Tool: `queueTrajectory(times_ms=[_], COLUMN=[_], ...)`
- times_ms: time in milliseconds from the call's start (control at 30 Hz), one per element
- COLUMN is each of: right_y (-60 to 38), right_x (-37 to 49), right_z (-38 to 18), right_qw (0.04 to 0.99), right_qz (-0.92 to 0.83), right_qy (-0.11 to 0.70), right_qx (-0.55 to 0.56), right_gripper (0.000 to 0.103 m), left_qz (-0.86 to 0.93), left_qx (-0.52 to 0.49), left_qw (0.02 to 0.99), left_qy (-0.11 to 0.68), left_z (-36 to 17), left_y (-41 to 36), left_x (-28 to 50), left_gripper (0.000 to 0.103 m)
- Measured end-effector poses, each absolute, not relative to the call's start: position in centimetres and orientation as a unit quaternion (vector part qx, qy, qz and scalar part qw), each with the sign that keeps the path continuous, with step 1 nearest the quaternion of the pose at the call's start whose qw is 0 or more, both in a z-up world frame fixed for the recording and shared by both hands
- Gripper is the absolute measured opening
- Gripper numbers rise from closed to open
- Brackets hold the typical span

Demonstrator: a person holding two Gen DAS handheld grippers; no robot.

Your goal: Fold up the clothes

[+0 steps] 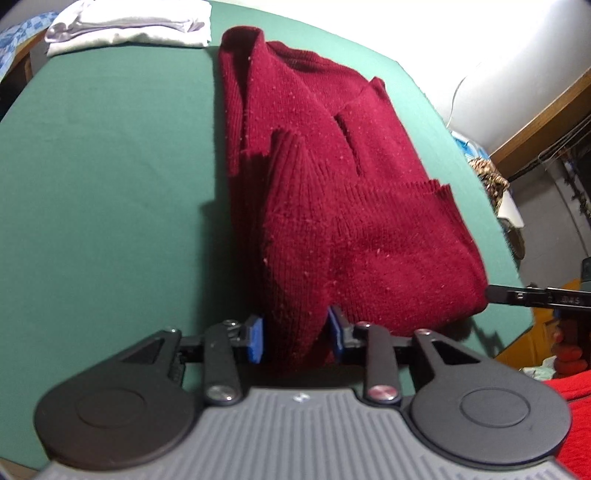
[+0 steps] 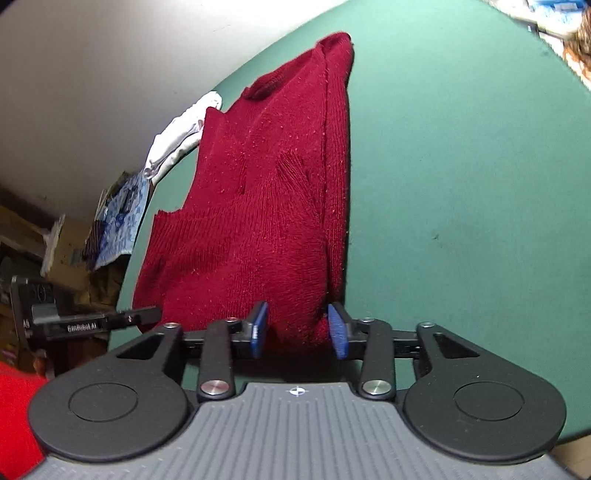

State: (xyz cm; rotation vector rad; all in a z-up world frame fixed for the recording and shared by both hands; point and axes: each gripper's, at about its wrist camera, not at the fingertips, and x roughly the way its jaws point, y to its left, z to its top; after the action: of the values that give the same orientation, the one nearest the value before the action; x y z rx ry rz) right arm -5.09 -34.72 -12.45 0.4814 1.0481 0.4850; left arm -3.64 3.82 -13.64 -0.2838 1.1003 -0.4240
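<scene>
Here, sweater (image 1: 332, 192): dark red knit, folded on the green worktop (image 1: 110, 184).
Left gripper (image 1: 296, 338): fingers clamp its near hem.
Right gripper (image 2: 297, 330): fingers clamp the other near corner.

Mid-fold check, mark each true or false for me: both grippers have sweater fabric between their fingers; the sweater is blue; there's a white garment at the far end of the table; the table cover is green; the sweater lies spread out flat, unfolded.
1. Both the left gripper and the right gripper have fabric of the sweater between their fingers. True.
2. The sweater is blue. False: it is dark red.
3. A white garment lies at the table's far end. True.
4. The table cover is green. True.
5. The sweater lies flat, unfolded. False: it is folded into layers.
</scene>
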Motion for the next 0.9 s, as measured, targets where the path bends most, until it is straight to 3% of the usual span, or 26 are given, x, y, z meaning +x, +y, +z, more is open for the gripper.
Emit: queueTrajectory(times_ms=[167, 267, 300, 367, 400, 900], right_y=[-34.0, -33.8, -34.0, -34.4, -34.6, -35.7], right_x=[-5.2, -5.0, -4.9, -4.6, -4.5, -5.8], right_z=[-13.7, -14.6, -14.9, -15.3, -15.3, -11.1], right_qw=[0.809, 0.813, 0.810, 0.806, 0.803, 0.772], right_qz=[0.231, 0.226, 0.224, 0.215, 0.213, 0.244], right_qy=[0.492, 0.471, 0.467, 0.472, 0.475, 0.518], right_qx=[0.225, 0.257, 0.274, 0.286, 0.291, 0.276], right_gripper=[0.054, 0.054, 0.049, 0.028, 0.025, 0.023], left_qz=[-0.192, -0.190, -0.188, -0.189, -0.192, -0.199], left_qx=[-0.151, -0.163, -0.158, -0.151, -0.149, -0.159], left_qw=[0.815, 0.814, 0.817, 0.817, 0.815, 0.771], left_qy=[0.525, 0.525, 0.522, 0.523, 0.527, 0.583], left_z=[-14.2, -14.5, -14.5, -14.4, -14.3, -13.5], left_y=[3.6, 3.6, 3.4, 3.2, 3.1, 3.6], left_x=[-3.4, -3.2, -3.2, -3.5, -3.9, -6.6], left_gripper=[0.041, 0.044, 0.044, 0.035, 0.034, 0.031])
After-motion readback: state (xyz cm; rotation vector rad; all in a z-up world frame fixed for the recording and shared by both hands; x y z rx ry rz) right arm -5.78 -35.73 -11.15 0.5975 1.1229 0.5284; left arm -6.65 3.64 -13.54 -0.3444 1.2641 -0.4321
